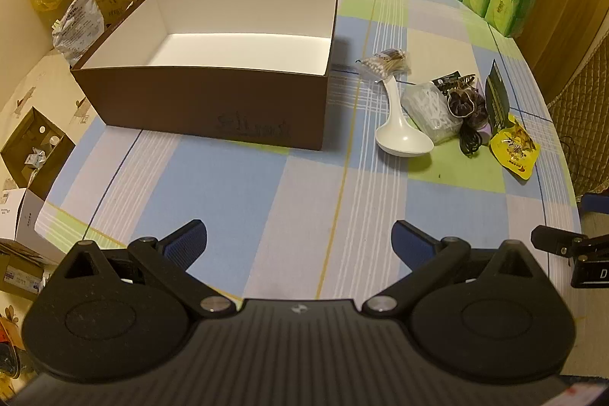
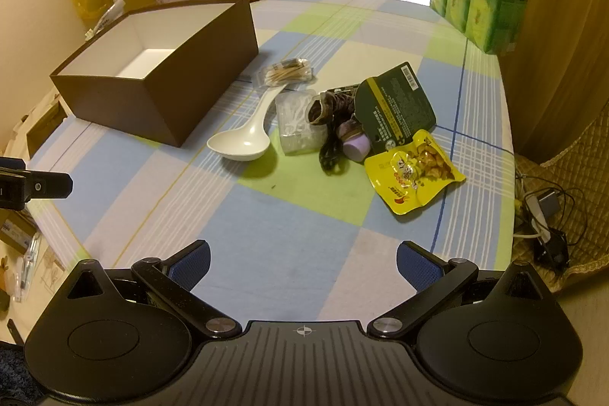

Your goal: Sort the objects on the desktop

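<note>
Both hand-held grippers, left [image 1: 298, 242] and right [image 2: 302, 263], released, nothing held. Box [image 1: 213, 109] empty. Take the spoon [image 2: 243, 139] ahead-left of right one first; grip the handle, probably easiest.

Both wrist views low over table [image 1: 266, 177], facing window; share box [image 2: 160, 94].
</note>
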{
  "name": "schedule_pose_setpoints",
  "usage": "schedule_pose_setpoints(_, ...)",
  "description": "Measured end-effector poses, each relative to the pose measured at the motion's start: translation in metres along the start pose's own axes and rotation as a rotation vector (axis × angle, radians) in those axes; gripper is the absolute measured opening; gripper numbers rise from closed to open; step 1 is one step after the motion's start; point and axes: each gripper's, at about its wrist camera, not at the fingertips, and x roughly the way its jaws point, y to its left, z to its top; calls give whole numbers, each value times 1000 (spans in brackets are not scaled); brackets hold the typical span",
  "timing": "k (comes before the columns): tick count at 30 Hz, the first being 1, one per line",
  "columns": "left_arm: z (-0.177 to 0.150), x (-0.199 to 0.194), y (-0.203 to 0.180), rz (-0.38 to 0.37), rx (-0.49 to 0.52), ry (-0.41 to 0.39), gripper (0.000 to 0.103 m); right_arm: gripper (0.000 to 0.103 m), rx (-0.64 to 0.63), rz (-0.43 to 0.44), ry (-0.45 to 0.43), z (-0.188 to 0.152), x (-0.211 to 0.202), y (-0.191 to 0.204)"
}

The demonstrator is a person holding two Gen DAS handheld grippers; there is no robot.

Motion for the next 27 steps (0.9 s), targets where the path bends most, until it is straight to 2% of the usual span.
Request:
schedule_pose_setpoints(17, -2, 5, -4, -15, 4, 24, 102, 101, 10, -4, 10, -2, 5, 0)
schedule_pose_setpoints(27, 7, 14, -14, -48, 61, 34, 102, 101, 41, -20, 6, -1, 5, -4)
